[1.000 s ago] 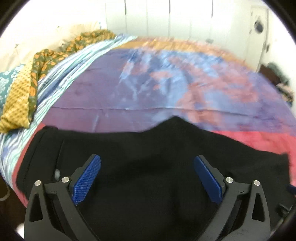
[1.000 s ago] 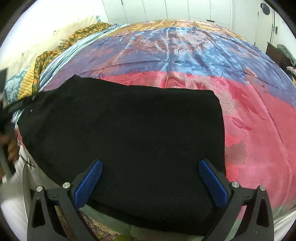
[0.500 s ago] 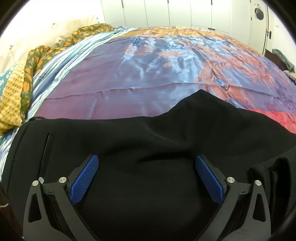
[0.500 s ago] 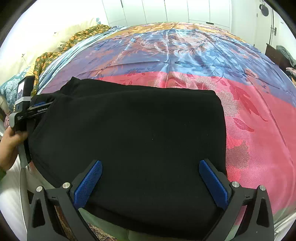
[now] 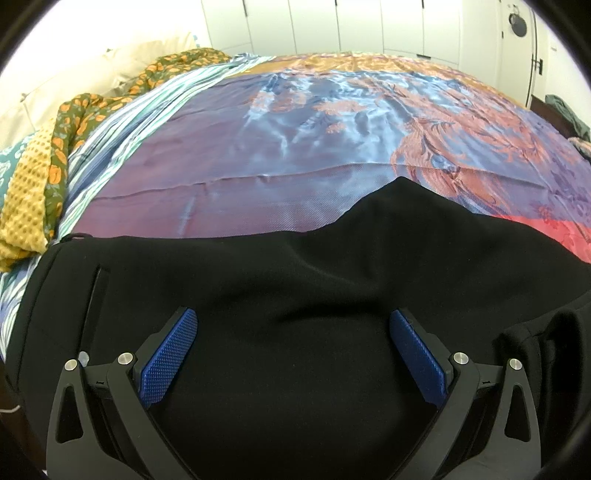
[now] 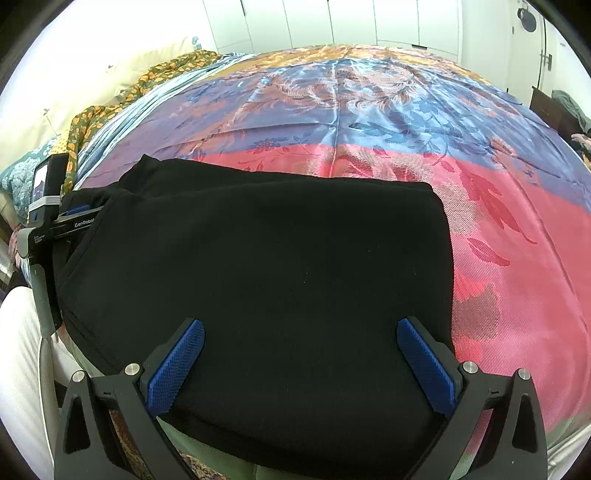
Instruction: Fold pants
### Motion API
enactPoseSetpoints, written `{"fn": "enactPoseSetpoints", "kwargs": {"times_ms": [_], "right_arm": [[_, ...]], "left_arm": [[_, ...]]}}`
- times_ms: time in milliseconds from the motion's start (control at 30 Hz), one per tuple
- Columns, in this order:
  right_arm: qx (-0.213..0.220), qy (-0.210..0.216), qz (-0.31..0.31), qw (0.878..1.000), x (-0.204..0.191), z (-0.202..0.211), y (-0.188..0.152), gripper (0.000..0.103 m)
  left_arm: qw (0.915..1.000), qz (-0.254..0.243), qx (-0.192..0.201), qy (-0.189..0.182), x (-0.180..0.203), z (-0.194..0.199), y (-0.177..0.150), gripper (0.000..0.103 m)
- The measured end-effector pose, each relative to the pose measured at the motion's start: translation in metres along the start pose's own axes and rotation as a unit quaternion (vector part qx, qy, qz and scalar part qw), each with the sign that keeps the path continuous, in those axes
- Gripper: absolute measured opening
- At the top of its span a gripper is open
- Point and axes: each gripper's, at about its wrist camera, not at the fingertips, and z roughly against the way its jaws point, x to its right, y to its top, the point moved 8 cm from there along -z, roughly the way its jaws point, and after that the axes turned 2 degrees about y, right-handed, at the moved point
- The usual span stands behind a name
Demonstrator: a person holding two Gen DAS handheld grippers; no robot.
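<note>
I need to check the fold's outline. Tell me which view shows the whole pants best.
The right wrist view: the black pants lie nearly whole, with their far and right edges visible. The left wrist view shows only one end, filling the foreground and cut off below.

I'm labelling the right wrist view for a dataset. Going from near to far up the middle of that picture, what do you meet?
right gripper → black pants → bedspread's pink band → its blue band → its orange band → white cupboard doors
</note>
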Motion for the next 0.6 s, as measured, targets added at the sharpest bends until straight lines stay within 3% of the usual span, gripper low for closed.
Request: {"fn": "enactPoseSetpoints", "kwargs": {"times_ms": [600], "right_arm": [[0.003,0.001,0.003,1.000,-0.0003,-0.0002,-0.0007,0.103]], "left_arm": [[1.0000,0.000,0.000,0.000,0.0001,0.0000,-0.0002,0.103]]}}
